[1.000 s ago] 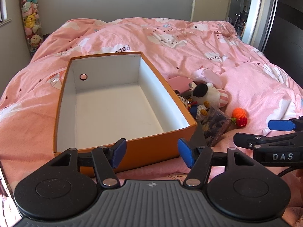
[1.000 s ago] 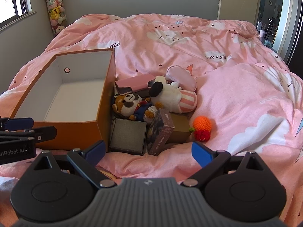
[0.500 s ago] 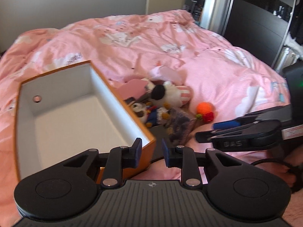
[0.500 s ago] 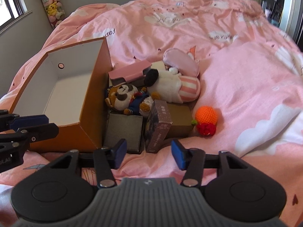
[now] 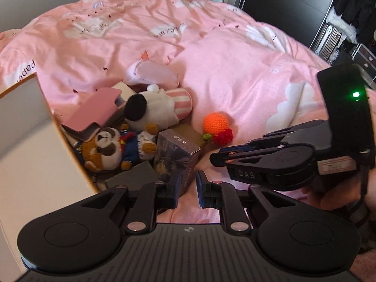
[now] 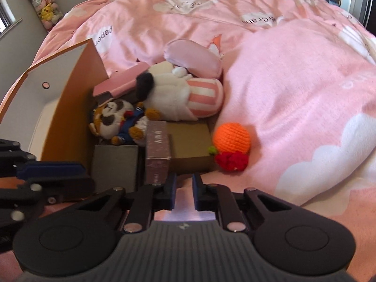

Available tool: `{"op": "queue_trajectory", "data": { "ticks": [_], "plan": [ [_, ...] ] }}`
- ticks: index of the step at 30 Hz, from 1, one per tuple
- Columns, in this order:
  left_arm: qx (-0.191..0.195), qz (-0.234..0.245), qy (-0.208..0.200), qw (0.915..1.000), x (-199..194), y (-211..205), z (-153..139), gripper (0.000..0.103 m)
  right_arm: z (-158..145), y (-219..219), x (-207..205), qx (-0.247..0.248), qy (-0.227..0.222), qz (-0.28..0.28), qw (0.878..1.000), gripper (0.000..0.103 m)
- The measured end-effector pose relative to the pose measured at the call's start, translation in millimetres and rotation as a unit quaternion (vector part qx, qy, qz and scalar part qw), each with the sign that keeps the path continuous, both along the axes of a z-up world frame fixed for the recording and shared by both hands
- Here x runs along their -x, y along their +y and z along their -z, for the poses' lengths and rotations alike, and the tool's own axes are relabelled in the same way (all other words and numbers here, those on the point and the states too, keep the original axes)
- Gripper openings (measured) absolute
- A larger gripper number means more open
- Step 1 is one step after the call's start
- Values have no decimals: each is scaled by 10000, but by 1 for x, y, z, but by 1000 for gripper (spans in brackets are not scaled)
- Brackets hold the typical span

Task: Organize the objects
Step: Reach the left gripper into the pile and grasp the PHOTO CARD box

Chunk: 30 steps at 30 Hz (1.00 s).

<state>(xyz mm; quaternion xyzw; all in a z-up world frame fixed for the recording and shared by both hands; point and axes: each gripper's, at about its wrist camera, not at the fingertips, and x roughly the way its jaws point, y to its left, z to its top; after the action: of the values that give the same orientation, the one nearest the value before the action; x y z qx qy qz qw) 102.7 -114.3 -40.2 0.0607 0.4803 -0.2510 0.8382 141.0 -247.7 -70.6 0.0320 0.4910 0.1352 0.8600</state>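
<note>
Right now both tools hang over the near edge of a pile of things heaped on the pink bed (image 5: 235, 54), beside an open orange box (image 6: 70, 108) whose white inside looks bare as far as it shows. The left gripper (image 5: 187, 189) has just been closing and now stands clenched with nothing between its pads; only the duvet shows in the narrow gap. The right gripper (image 6: 182, 192) has likewise just been closing and is clenched on nothing, poised over bare duvet just short of the pile. In front of them lie a fox plush in a blue suit (image 6: 115, 119), a white plush with a striped body (image 6: 183, 98), a pink case (image 5: 94, 112), a dark patterned carton (image 5: 176, 152) standing on edge, a grey flat box (image 6: 115, 162), a brown box (image 6: 190, 145), and an orange crochet ball with a red tuft (image 6: 231, 138) lying slightly apart to the right. Nothing seems to have been packed yet, so the job looks to be at its very start: choosing a first item and lining up on it. Neither tool can take anything as it stands, so the next move calls for spreading one pair of jaws, easing forward and down onto a near piece. The upright carton is closest to both. Then comes a lift clear of the box wall. The soft duvet may let hard boxes tip or sink when pressed.
</note>
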Motion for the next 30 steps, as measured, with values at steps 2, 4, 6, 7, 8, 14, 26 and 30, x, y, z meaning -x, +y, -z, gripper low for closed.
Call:
{"op": "queue_trajectory", "data": {
  "ticks": [2,4,6,7,8,14,26,30],
  "plan": [
    [-130,-33,-18,9999,-5,-10,9,26,5,-9,-4,-85,60,119,9999,11],
    [-266,-72,42,9996,-10,-19,19,33,10,-19,-6,-164,117,264,9994,11],
    [-362,-175,131,9991,-16,-27,27,40,14,-27,-8,-213,195,366,9989,8],
    [-457,-237,165,9985,-18,-31,31,47,17,-31,-9,-260,237,419,9985,8],
    [-580,-311,176,9977,-20,-35,35,50,19,-34,-9,-319,276,449,9981,8],
    [-1148,-504,108,9921,-28,-52,57,57,24,-40,-11,-519,324,502,9969,7],
    [-813,-621,-242,9945,-25,-36,39,27,23,-43,-11,-724,327,425,9959,11],
    [-440,-703,-294,9961,-21,-19,17,25,18,-41,-8,-941,353,262,9946,14]
  ]
}}
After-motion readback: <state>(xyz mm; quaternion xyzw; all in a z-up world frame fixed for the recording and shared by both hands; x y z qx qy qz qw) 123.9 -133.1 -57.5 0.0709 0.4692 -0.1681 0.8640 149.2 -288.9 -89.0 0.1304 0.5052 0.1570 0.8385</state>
